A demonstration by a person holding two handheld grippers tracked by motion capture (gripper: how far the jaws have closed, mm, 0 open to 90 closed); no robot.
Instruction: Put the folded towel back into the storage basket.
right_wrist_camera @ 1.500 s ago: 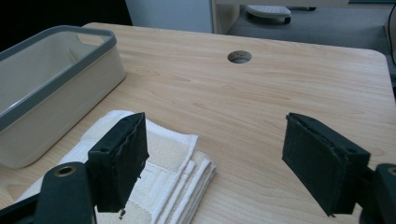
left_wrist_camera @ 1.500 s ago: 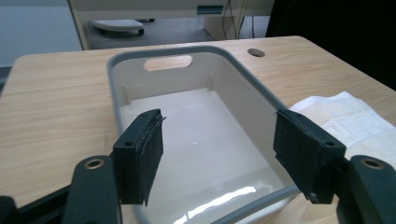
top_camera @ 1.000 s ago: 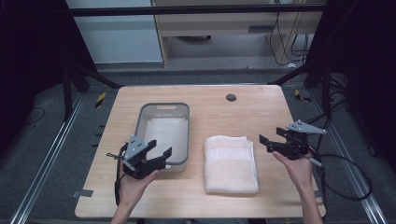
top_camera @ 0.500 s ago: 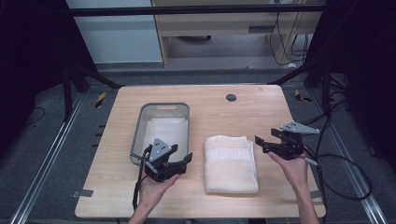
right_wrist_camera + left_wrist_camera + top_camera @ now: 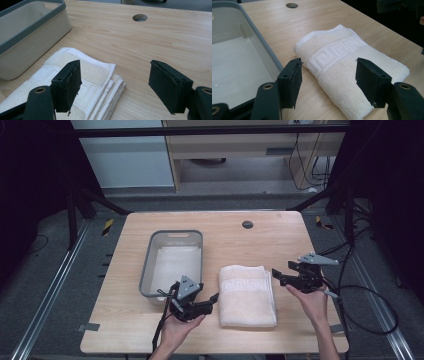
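Towel (image 5: 247, 295) comes first — a cream, folded one lying flat on the wooden table (image 5: 280, 240), at about five o'clock from the table's middle in the high view. A raised key-pattern band crosses it in the left gripper view (image 5: 337, 55); in the right gripper view (image 5: 87, 82) its stacked fold edges show at one corner, while its near part is cut off by the bottom edge and partly hidden behind a black jaw.

At nine o'clock from the towel the left gripper (image 5: 212, 301) hangs just beside its edge, jaws apart and nothing between them. They have just been closing a little, and the towel lies beyond them, untouched as far as the left gripper view shows (image 5: 328, 80).

At three o'clock the right gripper (image 5: 275, 276) sits just beside the towel's far corner, its jaws spread wide and also narrowing slightly, with bare wood and the towel's corner seen past them (image 5: 115, 85). Whether either jaw brushes the cloth is hard to make out.

Farther out, at ten o'clock from the towel, stands a grey-rimmed basin (image 5: 172, 237) — its near end is hidden behind the left gripper. A round hole (image 5: 247, 224) marks the table at twelve o'clock.
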